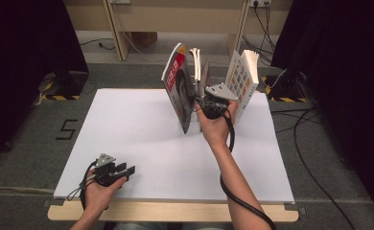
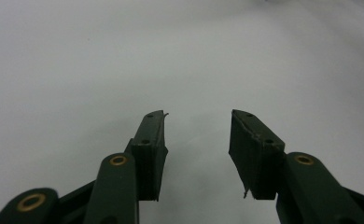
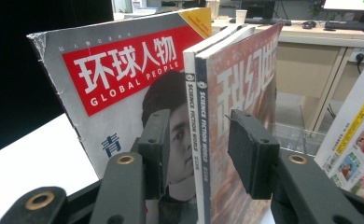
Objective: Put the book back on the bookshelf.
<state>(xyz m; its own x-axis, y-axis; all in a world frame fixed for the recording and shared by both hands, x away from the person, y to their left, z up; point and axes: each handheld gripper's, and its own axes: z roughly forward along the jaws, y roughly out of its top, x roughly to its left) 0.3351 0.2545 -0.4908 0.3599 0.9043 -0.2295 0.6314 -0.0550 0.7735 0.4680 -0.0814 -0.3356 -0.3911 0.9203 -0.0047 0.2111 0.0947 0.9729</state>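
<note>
My right gripper [image 3: 196, 140] straddling Science Fiction World magazines [image 3: 203, 140], jaws apart — not yet clamping; left gripper [image 2: 196, 140] idling open on desk [image 1: 142, 139].

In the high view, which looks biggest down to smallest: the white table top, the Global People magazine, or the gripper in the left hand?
1. White table top, by far the largest.
2. Global People magazine.
3. Left gripper, smallest, though it sits nearer the camera, so it looks a bit bigger than it is.

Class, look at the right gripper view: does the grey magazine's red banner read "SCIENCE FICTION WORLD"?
No, the grey magazine has "GLOBAL PEOPLE" on its red banner.
</note>
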